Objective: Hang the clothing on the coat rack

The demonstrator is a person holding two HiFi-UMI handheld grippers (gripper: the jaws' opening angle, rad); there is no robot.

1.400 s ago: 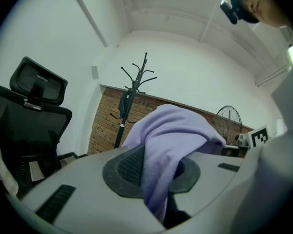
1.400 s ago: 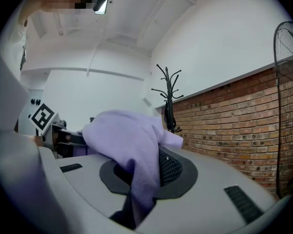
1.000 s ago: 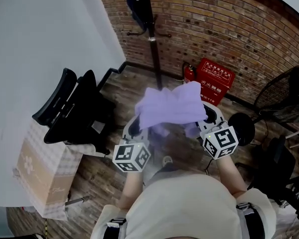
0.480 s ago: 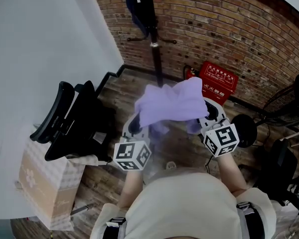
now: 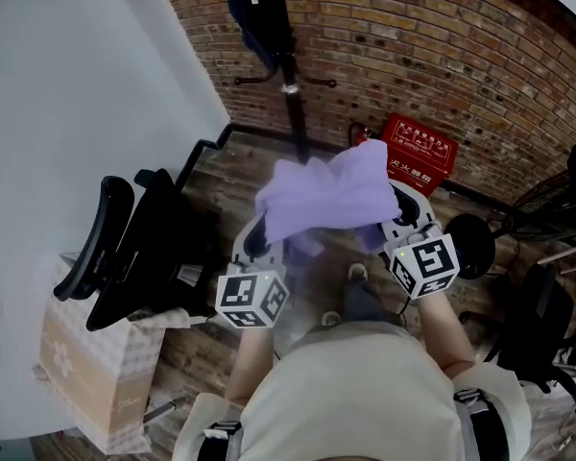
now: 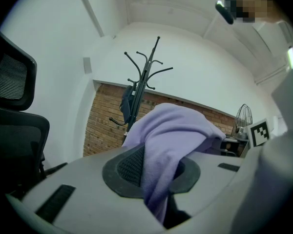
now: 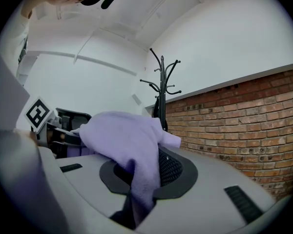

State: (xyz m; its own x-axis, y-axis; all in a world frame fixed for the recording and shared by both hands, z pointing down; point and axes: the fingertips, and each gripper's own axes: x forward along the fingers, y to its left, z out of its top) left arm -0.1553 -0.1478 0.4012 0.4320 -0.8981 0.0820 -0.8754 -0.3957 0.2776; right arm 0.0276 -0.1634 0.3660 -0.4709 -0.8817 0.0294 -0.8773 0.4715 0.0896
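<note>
A lilac garment (image 5: 324, 198) hangs bunched between my two grippers, held level in front of me. My left gripper (image 5: 261, 241) is shut on its left part, with the cloth (image 6: 171, 150) pinched between the black pads. My right gripper (image 5: 392, 221) is shut on its right part, and the cloth (image 7: 136, 155) drapes over that pad too. The black coat rack (image 5: 290, 84) stands straight ahead against the brick wall, its pole beyond the garment. A dark blue garment (image 5: 254, 12) hangs on one of its hooks (image 6: 128, 104). The upper hooks (image 7: 163, 77) are bare.
A black office chair (image 5: 139, 257) stands at my left beside a white wall. A red box (image 5: 418, 152) and a small fire extinguisher lean on the brick wall right of the rack. A black fan (image 5: 470, 248) and another chair (image 5: 538, 325) stand at right. A paper bag (image 5: 77, 363) sits lower left.
I have walked forward with the garment: the coat rack, red box and brick wall have drawn nearer, and the office chair has slid further back on my left. Both grips are unchanged.
</note>
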